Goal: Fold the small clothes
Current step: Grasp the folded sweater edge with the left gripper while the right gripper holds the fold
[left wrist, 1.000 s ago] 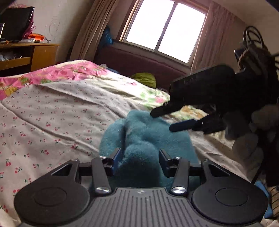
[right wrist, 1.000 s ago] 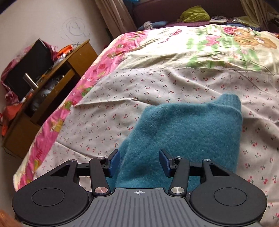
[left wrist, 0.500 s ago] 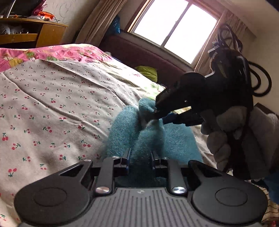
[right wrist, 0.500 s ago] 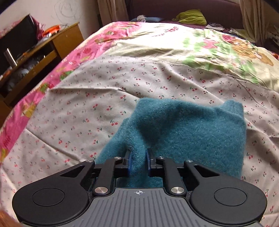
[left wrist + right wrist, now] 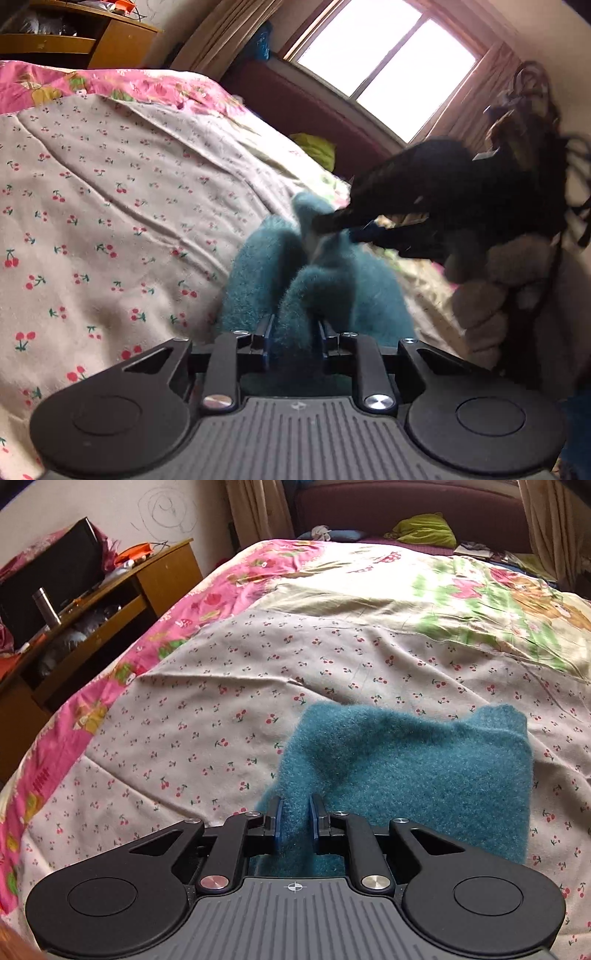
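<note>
A: What is held in the claws?

B: A ridge of the teal fleece garment point(image 5: 314, 295) is pinched between the narrowed fingers of the left gripper point(image 5: 293, 338). Another bunch of the same garment point(image 5: 406, 771) is clamped by the right gripper point(image 5: 294, 821), jaws drawn close on the cloth.

A: Where is the garment placed?

B: It is spread on the cherry-print bedspread point(image 5: 221, 709), toward the near edge of the bed, with its far part lying flat and its near edge lifted off the cover.

A: How much folding is done?

B: Little can be judged finished. The grasp is made; the fold itself appears not yet laid over, and smoothing is left.

A: Anything nearby?

B: A wooden cabinet point(image 5: 122, 602) is seen beside the bed's left edge.
</note>
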A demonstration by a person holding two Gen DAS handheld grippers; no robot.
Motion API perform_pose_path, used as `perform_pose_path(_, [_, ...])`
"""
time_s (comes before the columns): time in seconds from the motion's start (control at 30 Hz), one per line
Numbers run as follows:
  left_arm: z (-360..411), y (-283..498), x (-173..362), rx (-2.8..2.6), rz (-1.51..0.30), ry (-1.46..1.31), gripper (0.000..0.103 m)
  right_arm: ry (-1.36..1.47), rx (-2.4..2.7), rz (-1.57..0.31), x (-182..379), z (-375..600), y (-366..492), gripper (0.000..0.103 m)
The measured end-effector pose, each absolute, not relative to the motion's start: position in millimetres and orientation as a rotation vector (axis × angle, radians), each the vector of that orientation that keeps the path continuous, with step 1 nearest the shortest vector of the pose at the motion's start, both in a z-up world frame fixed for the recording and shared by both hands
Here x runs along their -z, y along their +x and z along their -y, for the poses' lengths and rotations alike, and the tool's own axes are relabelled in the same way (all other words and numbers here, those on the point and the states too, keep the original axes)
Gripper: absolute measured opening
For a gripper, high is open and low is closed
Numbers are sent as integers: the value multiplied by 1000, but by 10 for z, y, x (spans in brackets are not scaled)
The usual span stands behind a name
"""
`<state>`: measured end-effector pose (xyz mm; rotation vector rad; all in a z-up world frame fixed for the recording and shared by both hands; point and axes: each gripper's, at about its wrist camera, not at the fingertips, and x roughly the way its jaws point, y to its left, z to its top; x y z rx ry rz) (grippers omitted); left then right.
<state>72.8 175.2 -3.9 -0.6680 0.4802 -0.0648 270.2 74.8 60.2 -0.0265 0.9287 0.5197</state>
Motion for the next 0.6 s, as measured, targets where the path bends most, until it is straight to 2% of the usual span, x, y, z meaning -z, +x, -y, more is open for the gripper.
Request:
perform_pose_path(0.03, [-1821, 683, -3, 83, -444, -711, 39, -18, -524, -933, -583, -721, 2714, 15])
perform_pose_path(0.1, [-1975, 621, -89, 91, -381, -774, 52, 22, -539, -939, -580, -607, 2727, 15])
perform_pose_path(0.13, [-2024, 633, -116, 73, -379, -762, 53, 43, -547, -939, -597, -539, 2722, 15])
perform_pose_path(0.23, [-2143, 881, -59, -13, -477, -688, 54, 90, -570, -924, -691, -374, 2699, 15])
perform_pose_path(0.3, [-2241, 1126, 98, 27, -552, -760, 53, 120, -579, -910, -743, -293, 2698, 15])
perform_pose_path(0.37, [-2280, 1326, 187, 84, -590, -833, 53, 149, -588, -913, -748, -234, 2713, 15])
perform_pose_path(0.6, [-2198, 1911, 184, 150, -670, -794, 53, 229, -616, -933, -687, -68, 2753, 15])
